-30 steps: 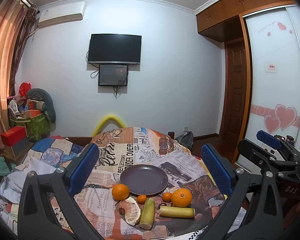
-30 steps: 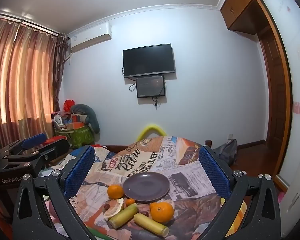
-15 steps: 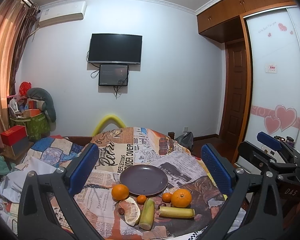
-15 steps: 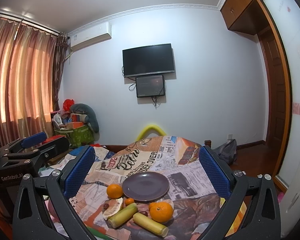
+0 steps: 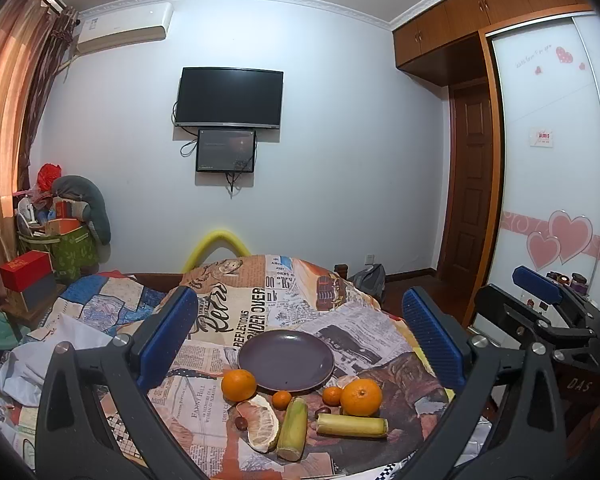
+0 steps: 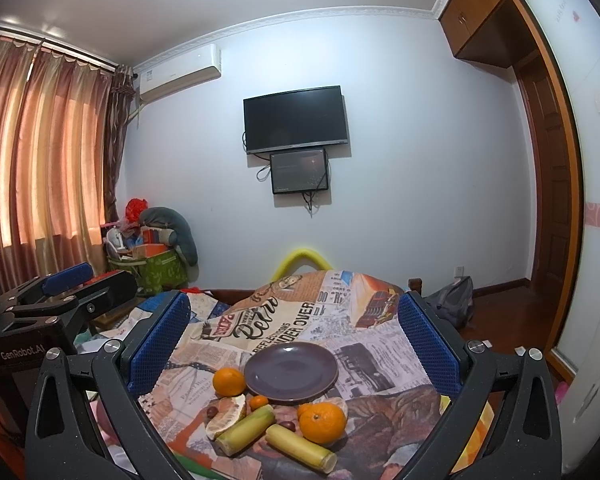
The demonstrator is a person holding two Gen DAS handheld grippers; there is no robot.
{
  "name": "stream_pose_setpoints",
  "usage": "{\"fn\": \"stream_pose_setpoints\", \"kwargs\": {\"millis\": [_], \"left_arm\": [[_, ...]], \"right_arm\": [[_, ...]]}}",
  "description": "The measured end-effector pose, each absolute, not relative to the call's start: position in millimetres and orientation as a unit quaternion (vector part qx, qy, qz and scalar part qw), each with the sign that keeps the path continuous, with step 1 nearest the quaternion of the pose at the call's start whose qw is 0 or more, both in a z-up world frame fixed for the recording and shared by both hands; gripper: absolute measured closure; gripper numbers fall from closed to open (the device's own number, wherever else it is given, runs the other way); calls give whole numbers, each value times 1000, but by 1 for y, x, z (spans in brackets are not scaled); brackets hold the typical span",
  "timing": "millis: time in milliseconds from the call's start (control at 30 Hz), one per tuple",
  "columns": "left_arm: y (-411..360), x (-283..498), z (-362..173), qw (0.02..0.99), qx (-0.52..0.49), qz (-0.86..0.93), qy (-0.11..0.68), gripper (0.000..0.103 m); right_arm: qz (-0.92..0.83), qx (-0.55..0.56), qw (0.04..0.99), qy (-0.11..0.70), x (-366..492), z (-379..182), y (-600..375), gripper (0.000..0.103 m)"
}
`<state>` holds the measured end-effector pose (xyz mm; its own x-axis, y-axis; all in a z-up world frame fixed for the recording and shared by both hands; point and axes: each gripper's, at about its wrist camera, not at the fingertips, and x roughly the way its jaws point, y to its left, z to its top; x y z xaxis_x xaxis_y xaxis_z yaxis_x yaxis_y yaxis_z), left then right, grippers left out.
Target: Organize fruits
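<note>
Both tools are spread wide and hold nothing — the left gripper [image 5: 300, 320] and the right gripper [image 6: 294, 322] hang above the newspaper-print tablecloth [image 5: 236, 312]. In the lower centre, the round dark purple plate [image 5: 286, 360] is bare; the large oranges [image 5: 361, 397], small tangerines [image 5: 281, 399], peeled pomelo wedge [image 5: 262, 424] and yellow-green sugarcane pieces [image 5: 352, 426] lie just below it on the cloth.

Left gripper [image 5: 300, 336] held level with blue-padded fingers [image 5: 168, 336] spread wide and nothing between them, right gripper [image 6: 296, 340] alongside it, likewise gaping and empty, both raised and pointing forward
</note>
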<state>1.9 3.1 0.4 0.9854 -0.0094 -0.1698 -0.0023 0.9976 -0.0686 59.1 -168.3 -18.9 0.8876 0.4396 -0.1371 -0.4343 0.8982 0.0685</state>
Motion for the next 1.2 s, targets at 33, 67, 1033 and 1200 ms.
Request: {"fn": "stream_pose_setpoints", "kwargs": {"millis": [33,67,1033,1200], "left_arm": [[3,2,0,996,-34,-2,87,0],[3,3,0,996,-34,-2,87,0],[61,125,-98,963,-97,16,251,1],[68,147,-127,949,-98,21,300,10]], "right_arm": [[225,19,971,76,59,-19,-168,0],[225,19,971,76,60,-19,-169,0],[194,5,940,281,160,-113,-166,0],[201,-8,925,324,173,-135,-159,0]]}}
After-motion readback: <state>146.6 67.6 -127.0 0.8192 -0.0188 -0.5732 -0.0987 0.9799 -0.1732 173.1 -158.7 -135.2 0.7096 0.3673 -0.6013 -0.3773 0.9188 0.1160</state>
